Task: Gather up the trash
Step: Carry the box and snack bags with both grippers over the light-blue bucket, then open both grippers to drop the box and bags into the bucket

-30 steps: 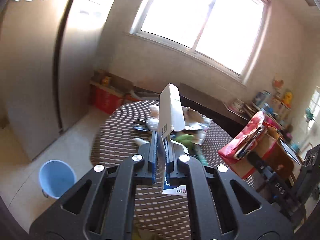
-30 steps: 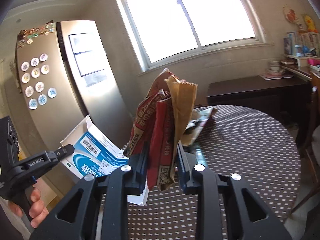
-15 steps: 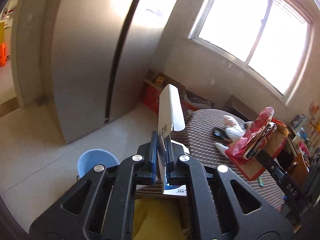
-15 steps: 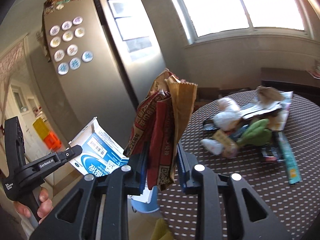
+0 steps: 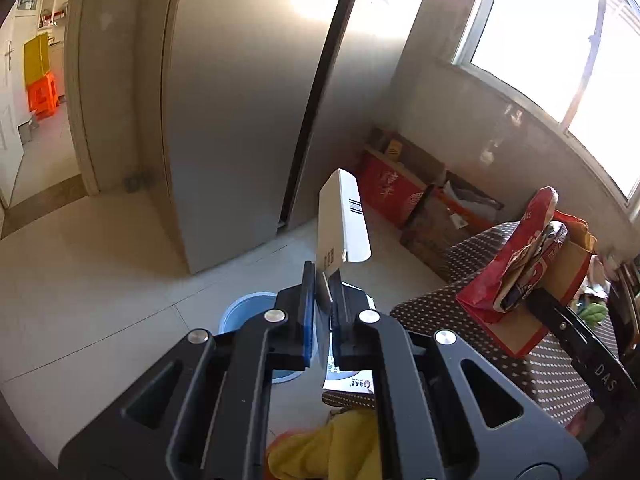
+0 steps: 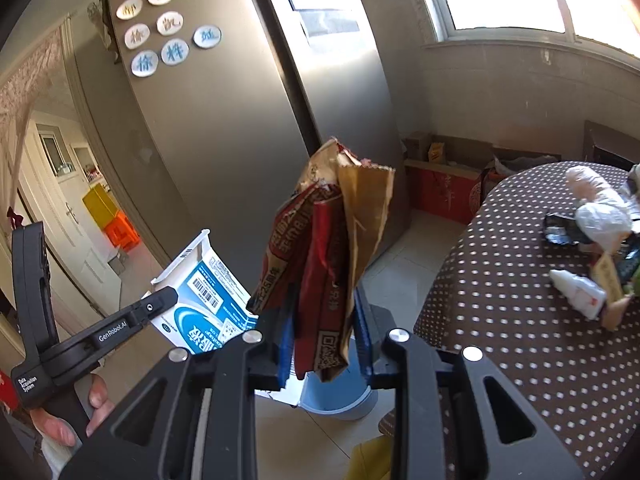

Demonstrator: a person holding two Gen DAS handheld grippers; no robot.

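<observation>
The left claw (image 5: 323, 312) grips a flattened carton (image 5: 340, 216); the right claw (image 6: 322, 332) grips wrappers (image 6: 332, 248). Released off-centre, either may miss the blue bin (image 5: 244, 312).

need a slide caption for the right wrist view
Right gripper clamps red and brown snack wrappers above a blue bin.
</observation>
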